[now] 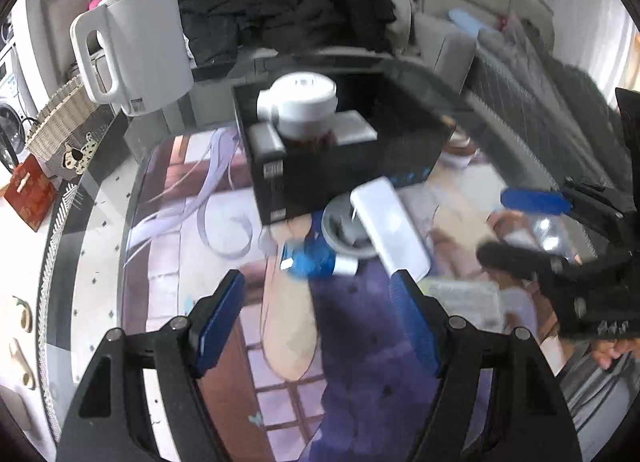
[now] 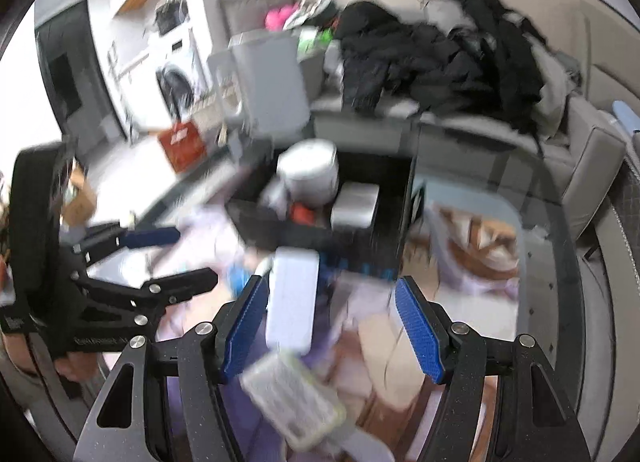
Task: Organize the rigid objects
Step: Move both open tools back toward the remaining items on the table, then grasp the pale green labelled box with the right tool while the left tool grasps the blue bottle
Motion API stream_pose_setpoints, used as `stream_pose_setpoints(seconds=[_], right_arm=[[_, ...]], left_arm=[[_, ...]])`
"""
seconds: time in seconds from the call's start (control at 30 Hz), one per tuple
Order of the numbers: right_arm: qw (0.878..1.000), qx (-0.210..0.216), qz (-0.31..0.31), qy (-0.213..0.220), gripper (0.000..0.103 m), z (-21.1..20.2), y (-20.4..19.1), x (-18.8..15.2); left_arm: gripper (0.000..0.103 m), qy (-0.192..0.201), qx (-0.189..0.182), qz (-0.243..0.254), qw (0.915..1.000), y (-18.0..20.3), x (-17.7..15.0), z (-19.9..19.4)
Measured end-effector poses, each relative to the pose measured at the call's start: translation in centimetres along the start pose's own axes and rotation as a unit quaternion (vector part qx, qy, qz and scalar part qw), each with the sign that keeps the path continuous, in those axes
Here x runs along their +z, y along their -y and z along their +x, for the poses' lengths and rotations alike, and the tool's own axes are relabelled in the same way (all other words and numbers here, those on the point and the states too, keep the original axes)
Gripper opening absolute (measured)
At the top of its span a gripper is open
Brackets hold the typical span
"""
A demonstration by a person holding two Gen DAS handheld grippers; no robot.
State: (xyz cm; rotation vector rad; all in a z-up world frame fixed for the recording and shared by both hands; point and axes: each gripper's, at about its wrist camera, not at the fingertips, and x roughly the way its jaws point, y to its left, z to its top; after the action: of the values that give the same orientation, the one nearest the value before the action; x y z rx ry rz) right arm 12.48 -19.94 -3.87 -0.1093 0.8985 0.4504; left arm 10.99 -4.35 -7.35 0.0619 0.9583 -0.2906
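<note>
A black open box (image 1: 352, 170) (image 2: 360, 238) stands on the glass table and holds a white-lidded jar (image 1: 304, 106) (image 2: 310, 172) and grey blocks (image 1: 356, 130). In front of it lie a white flat case (image 1: 394, 226) (image 2: 292, 302), a grey round dish (image 1: 344, 230) and a blue object (image 1: 310, 258). My left gripper (image 1: 320, 298) is open, just short of the blue object. My right gripper (image 2: 330, 298) is open, with the white case beside its left finger (image 2: 244, 326). It also shows in the left wrist view (image 1: 532, 226).
A white kettle (image 1: 136, 50) stands at the table's back left, next to a woven basket (image 1: 60, 122). A sofa with black clothes (image 1: 288, 10) lies behind. A pale ribbed tray (image 2: 296, 398) lies under the right gripper. A picture mat (image 1: 288, 342) covers the table.
</note>
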Motion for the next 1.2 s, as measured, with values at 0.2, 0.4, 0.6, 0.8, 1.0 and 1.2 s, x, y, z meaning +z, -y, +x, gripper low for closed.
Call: stream_pose_setpoints(seconds=[0.2,0.4,0.6,0.8,1.0,1.2], right_arm=[[0.997,0.03,-0.052,-0.055,0.068,1.0,-1.9,-3.6],[0.993,0.039,-0.07,-0.082,0.068,2.0,-2.7,-4.9],[0.991,0.026,-0.091,-0.091,0.068,2.9,-3.2,-5.7],[0.994,0.015,-0.073,-0.084,0.061,3.2,-2.2,-5.3],[0.995,0.001,-0.061,-0.082,0.054,2.9,-1.4,-5.1],[0.995,0.0,-0.056,-0.082,0.054,3.1,-1.9,-4.6]], left_arm=[[0.075,-0.026,0.013,0.02,0.9994,0.4,-0.7,1.8],[0.075,-0.036,0.033,0.043,0.9979,1.1,-0.2,3.9],[0.075,-0.032,0.053,0.062,0.9961,0.9,0.7,5.4],[0.058,-0.033,0.033,0.072,0.9963,0.8,1.2,5.7],[0.055,-0.053,0.017,0.073,0.9958,1.4,-0.1,4.6],[0.055,-0.071,-0.013,0.073,0.9947,2.0,-2.3,2.8]])
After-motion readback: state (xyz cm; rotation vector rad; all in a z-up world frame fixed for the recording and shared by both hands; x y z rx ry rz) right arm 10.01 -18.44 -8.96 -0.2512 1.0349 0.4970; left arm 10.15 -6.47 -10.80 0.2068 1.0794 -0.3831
